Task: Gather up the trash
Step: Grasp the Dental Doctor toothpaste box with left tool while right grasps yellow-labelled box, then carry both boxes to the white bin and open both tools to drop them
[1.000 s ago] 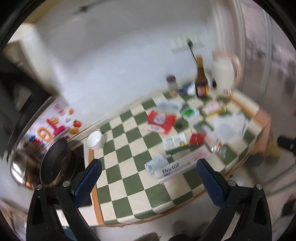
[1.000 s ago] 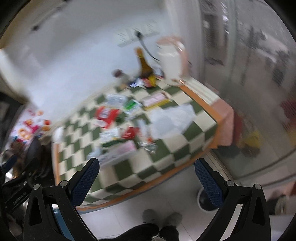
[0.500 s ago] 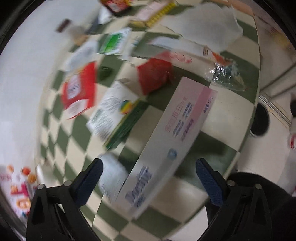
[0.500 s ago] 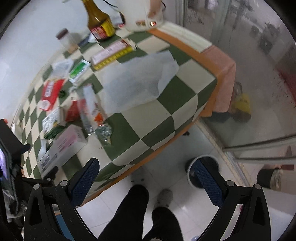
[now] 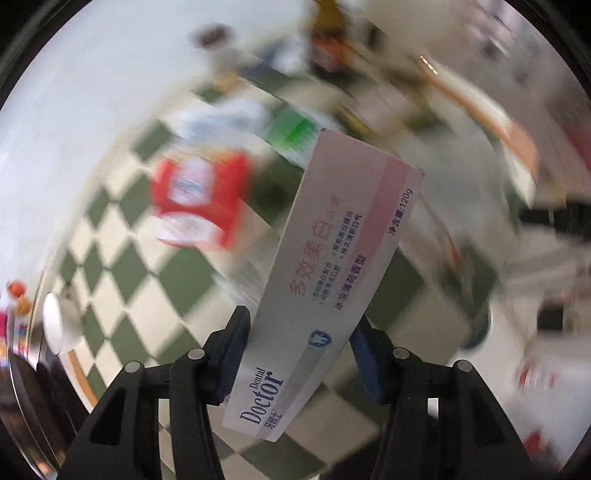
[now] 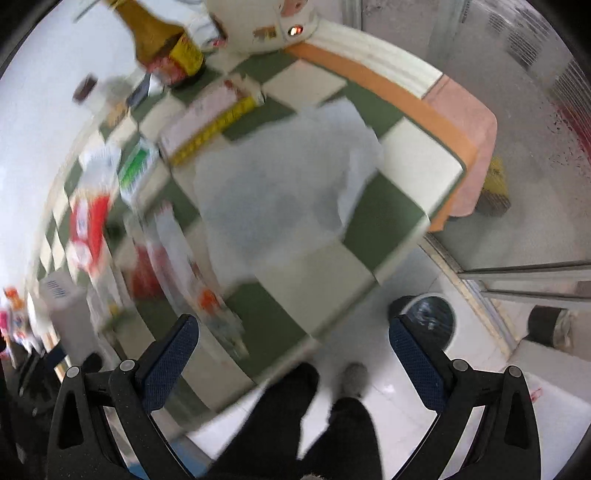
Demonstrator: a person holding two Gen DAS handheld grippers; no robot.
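Left claw (image 5: 299, 354) now pinches the long white-and-pink "Dental Doctor" toothpaste carton (image 5: 332, 273) between its blue pads (image 5: 232, 354), near the carton's lower end. 0.5 s ago the carton lay flat on the green-and-cream checkered tabletop (image 5: 122, 266) with the claw spread wide on either side of it; now it is lifted clear, tilted up and to the right, with the tabletop blurred behind it. 1.0 s ago both cameras saw the whole tabletop from farther back.

Right claw (image 6: 293, 349) is spread wide, nothing between its pads, as in the 2 earlier frames. It hangs over the tabletop's near edge, above the person's dark legs and grey slippers on the pale floor.

In the right view a white box end with a barcode (image 6: 59, 291) stands up at far left; probably the same carton, too blurred to be sure.

Containers:
- Round black-lined trash bin (image 6: 428, 321) on the floor just beside the tabletop corner, behind the right claw's right finger. Contents not discernible.
- Brown glass sauce bottle with yellow-red label (image 6: 166, 48) upright at the tabletop's far end, next to a white kettle (image 6: 262, 22).

On the tabletop: crumpled white tissue sheet (image 6: 284, 199), red-and-white wrapper (image 6: 88, 229), green-and-white packet (image 6: 136, 170), pink-and-yellow flat box (image 6: 210, 118).
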